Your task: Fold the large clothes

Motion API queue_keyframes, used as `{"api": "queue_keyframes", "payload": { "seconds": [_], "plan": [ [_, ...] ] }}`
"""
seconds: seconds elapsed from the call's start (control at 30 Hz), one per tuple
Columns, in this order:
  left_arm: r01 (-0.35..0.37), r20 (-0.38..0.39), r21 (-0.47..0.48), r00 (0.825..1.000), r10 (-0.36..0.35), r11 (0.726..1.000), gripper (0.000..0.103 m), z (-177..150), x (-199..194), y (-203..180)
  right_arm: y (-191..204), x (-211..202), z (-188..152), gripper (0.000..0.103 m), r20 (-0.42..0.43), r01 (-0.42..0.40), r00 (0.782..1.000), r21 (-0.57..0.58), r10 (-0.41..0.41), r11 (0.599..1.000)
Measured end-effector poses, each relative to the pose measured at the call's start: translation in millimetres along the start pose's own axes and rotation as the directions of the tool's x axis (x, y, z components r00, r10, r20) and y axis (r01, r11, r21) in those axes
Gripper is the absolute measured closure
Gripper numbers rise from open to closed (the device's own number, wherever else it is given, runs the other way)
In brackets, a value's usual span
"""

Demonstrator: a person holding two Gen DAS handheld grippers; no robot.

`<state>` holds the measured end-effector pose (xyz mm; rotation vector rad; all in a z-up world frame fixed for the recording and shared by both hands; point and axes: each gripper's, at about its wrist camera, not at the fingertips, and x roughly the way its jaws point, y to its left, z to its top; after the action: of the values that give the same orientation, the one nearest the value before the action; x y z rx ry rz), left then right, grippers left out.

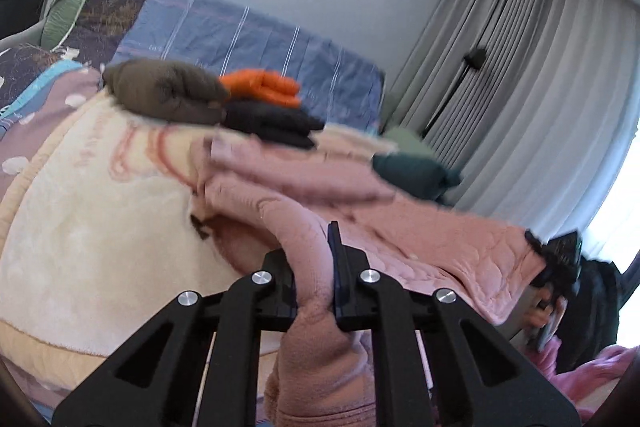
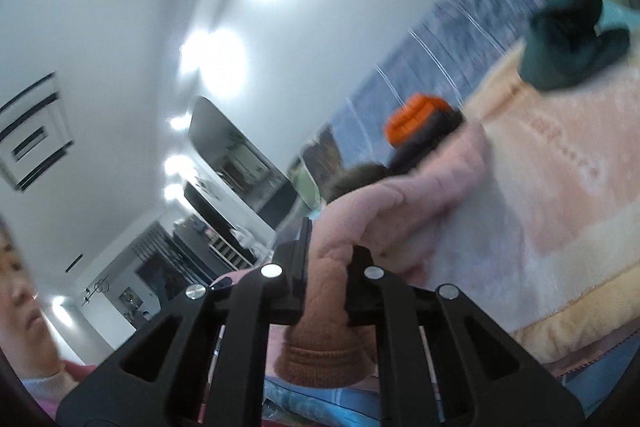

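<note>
A large pink fleece garment [image 1: 360,211] lies over a cream blanket [image 1: 88,227] on the bed. My left gripper [image 1: 312,267] is shut on a bunched fold of the pink garment, which hangs down between its arms. At the right edge of the left wrist view the right gripper [image 1: 560,259] pinches the garment's far corner, and the fabric stretches between the two. In the right wrist view my right gripper [image 2: 326,267] is shut on the pink garment [image 2: 420,183], with a ribbed cuff [image 2: 324,359] hanging below the jaws.
Folded clothes sit on the bed: a brown piece [image 1: 164,95], an orange one [image 1: 264,87] on a black one [image 1: 272,123], and a dark green one [image 1: 416,171]. A blue striped cover [image 1: 248,35] lies behind. Grey curtains [image 1: 520,67] hang at right. A person's face [image 2: 20,299] shows at left.
</note>
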<state>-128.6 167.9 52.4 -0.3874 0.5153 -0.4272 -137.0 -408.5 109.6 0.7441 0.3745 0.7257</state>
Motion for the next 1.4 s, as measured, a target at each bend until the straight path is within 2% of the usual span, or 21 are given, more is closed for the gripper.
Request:
{"api": "queue_keyframes", "payload": {
  "seconds": [0.1,0.2,0.33,0.47,0.63,0.73,0.77,0.83,0.9,0.93,0.97,1.07,1.13,1.2,1.23,1.27,1.3,1.33,1.37,1.4],
  "plan": [
    [0.030,0.069,0.007,0.997,-0.030,1.000,0.091,6.8,-26.3,-14.2,33.0,-21.3,3.6,0.093,0.059,-0.021,0.998,-0.131,0.029,0.991],
    [0.007,0.080,0.044,0.997,-0.011,0.999,0.090,7.1,-21.7,-25.2,38.2,-19.6,6.3,0.091,0.064,0.008,0.998,-0.167,0.003,0.986],
    [-0.019,0.011,0.016,1.000,0.019,1.000,0.090,6.3,12.5,-11.0,-3.1,11.7,11.7,0.091,0.033,0.092,0.995,-0.046,-0.091,0.995],
    [-0.112,-0.051,0.024,0.992,0.114,0.993,0.090,14.8,57.9,5.0,-39.7,40.5,23.1,0.091,0.014,0.181,0.983,0.039,-0.182,0.983],
    [-0.143,-0.080,-0.005,0.987,0.142,0.990,0.089,36.1,104.5,27.6,-73.0,89.4,46.6,0.091,-0.011,0.259,0.966,0.061,-0.259,0.964],
    [-0.204,-0.119,0.005,0.972,0.203,0.979,0.089,45.7,145.8,43.6,-100.3,126.7,59.9,0.091,-0.051,0.297,0.955,0.074,-0.294,0.952],
    [-0.231,-0.142,0.007,0.963,0.230,0.973,0.089,47.0,165.2,53.5,-108.9,137.6,62.3,0.091,-0.066,0.317,0.948,0.073,-0.313,0.946],
    [-0.279,-0.183,0.012,0.943,0.277,0.960,0.086,43.0,192.9,68.9,-131.5,166.8,64.0,0.090,-0.115,0.390,0.917,0.052,-0.383,0.919],
    [-0.316,-0.229,0.021,0.922,0.313,0.948,0.085,35.3,216.2,83.3,-158.1,193.5,57.9,0.088,-0.189,0.467,0.871,0.038,-0.453,0.883],
    [-0.326,-0.245,0.020,0.915,0.320,0.945,0.085,31.5,223.2,88.7,-169.7,200.1,53.9,0.088,-0.216,0.491,0.855,0.051,-0.471,0.870],
    [-0.326,-0.259,0.011,0.912,0.317,0.945,0.084,28.3,229.9,95.4,-177.3,201.6,51.6,0.088,-0.227,0.495,0.853,0.071,-0.470,0.866],
    [-0.287,-0.255,0.013,0.925,0.281,0.958,0.084,31.6,226.8,96.9,-194.6,194.2,49.7,0.088,-0.235,0.442,0.886,0.167,-0.400,0.881],
    [-0.273,-0.254,0.019,0.929,0.268,0.962,0.084,34.2,222.4,95.5,-192.6,188.6,51.4,0.087,-0.241,0.422,0.894,0.173,-0.378,0.890],
    [-0.269,-0.252,0.027,0.930,0.266,0.963,0.083,34.1,218.7,91.8,-182.2,183.3,52.0,0.082,-0.250,0.430,0.887,0.138,-0.388,0.892],
    [-0.263,-0.246,0.027,0.933,0.262,0.964,0.081,33.3,214.8,89.7,-176.4,180.6,53.0,0.066,-0.251,0.435,0.883,0.115,-0.398,0.893],
    [-0.257,-0.240,0.023,0.937,0.255,0.966,0.078,32.7,210.6,88.1,-168.5,177.3,53.3,0.040,-0.247,0.446,0.876,0.087,-0.414,0.891],
    [-0.246,-0.232,0.016,0.942,0.243,0.969,0.076,31.6,205.5,86.3,-156.1,171.8,53.4,0.036,-0.227,0.462,0.867,0.040,-0.443,0.886],
    [-0.231,-0.223,0.006,0.948,0.227,0.973,0.067,30.4,197.0,84.7,-145.3,167.9,52.8,0.036,-0.220,0.466,0.863,0.004,-0.454,0.885],
    [-0.234,-0.214,0.004,0.950,0.229,0.972,0.049,29.1,191.6,83.3,-134.1,165.5,52.4,0.036,-0.220,0.463,0.860,-0.037,-0.460,0.885],
    [-0.250,-0.194,0.012,0.949,0.247,0.968,0.046,27.1,183.4,81.3,-125.8,162.2,52.1,0.036,-0.222,0.457,0.860,-0.067,-0.459,0.887]
  ]
}}
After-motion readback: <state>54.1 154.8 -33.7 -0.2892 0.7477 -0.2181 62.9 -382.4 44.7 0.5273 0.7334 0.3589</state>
